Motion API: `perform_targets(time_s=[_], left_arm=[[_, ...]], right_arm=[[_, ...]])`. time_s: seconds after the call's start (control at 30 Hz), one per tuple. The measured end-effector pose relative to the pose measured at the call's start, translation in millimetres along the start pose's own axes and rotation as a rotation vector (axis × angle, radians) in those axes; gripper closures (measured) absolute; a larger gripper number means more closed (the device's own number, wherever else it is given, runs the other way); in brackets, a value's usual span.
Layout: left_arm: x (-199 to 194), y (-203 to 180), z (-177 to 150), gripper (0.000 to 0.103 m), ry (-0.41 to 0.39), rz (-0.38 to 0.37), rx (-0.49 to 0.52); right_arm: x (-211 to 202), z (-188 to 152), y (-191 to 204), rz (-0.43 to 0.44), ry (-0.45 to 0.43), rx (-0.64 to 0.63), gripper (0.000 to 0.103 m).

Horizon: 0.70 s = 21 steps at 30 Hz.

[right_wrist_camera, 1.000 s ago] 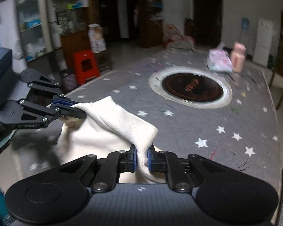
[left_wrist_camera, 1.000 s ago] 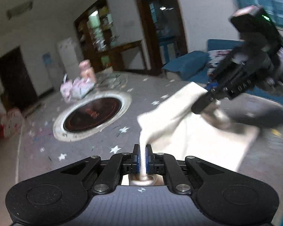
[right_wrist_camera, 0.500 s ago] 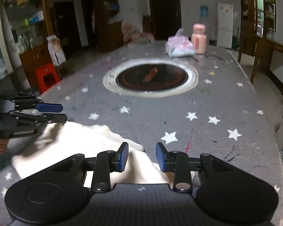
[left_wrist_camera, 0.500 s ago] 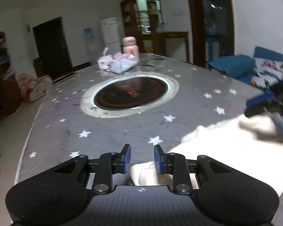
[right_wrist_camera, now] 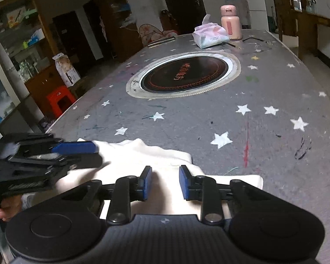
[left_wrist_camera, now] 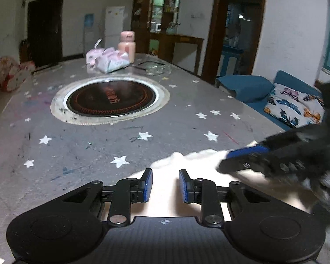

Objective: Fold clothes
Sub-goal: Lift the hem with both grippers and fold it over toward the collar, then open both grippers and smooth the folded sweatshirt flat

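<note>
A cream garment (right_wrist_camera: 143, 156) lies folded flat on the grey star-patterned table (right_wrist_camera: 275, 145), near its front edge. It also shows in the left wrist view (left_wrist_camera: 187, 160). My left gripper (left_wrist_camera: 165, 184) is open and empty, just above the garment's near part; it also shows in the right wrist view (right_wrist_camera: 77, 153) at the garment's left edge. My right gripper (right_wrist_camera: 165, 181) is open and empty over the garment's near part; in the left wrist view (left_wrist_camera: 242, 158) it shows blurred at the right.
A round black hotplate (right_wrist_camera: 183, 74) is set into the table's middle. A pink tissue pack (right_wrist_camera: 210, 36) and a pink bottle (right_wrist_camera: 231, 22) stand at the far end. A blue sofa with a butterfly cushion (left_wrist_camera: 292, 107) lies right of the table. A red stool (right_wrist_camera: 59, 99) stands left.
Both grippers have opened and let go of the garment. It has dropped from held up to lying folded flat on the table. Both grippers have drawn back toward the near edge.
</note>
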<state>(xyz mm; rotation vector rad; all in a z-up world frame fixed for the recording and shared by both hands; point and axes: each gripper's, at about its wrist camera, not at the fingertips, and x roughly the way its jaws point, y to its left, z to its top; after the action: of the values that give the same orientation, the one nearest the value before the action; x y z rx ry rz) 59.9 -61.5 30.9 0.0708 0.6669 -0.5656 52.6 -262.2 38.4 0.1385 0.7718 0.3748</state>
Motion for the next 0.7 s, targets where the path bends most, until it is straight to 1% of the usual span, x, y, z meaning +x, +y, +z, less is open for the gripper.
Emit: perform_targets(time_s=[0.13,0.17,0.27,0.33,0.43,0.5,0.63,0.7], left_arm=[[14.4,6.5,1.9,0.075,0.007,0.014,-0.028],[17.3,5.8,0.1,0.073,0.008,0.023,-0.021],[17.9,1.8,-1.4,0.072,0.001,0.045,0.003],[11.7,3.2,-1.0,0.072,-0.007,0.038,-0.012],[-4.1,1.6,-1.8,0.072,-0.028,0.027,-0.021],[-16.4,-5.4,-4.7,0.071,-0.034,0.013,-0.011],[-38.7,-22.2,-18.3,0.07,-0.043,-0.024,0.026],[-40.9,-27.1,-26.6,0.07,-0.032,-0.016,0.04]], right_arm=[[-4.0,0.7,10.5,-0.042,-0.034,-0.066,0.077],[-1.2,0.9,10.9,-0.054,-0.028,-0.071,0.077],[5.0,0.5,12.4,-0.073,-0.005,-0.09,0.077],[2.8,-0.3,15.2,-0.082,-0.01,-0.112,0.077],[-16.0,-2.5,19.4,-0.078,-0.041,-0.119,0.076],[-28.6,-8.6,20.7,-0.069,-0.046,-0.123,0.076],[-36.8,-22.0,10.7,-0.095,-0.041,-0.098,0.076],[-41.0,-28.7,5.7,-0.108,-0.039,-0.086,0.076]])
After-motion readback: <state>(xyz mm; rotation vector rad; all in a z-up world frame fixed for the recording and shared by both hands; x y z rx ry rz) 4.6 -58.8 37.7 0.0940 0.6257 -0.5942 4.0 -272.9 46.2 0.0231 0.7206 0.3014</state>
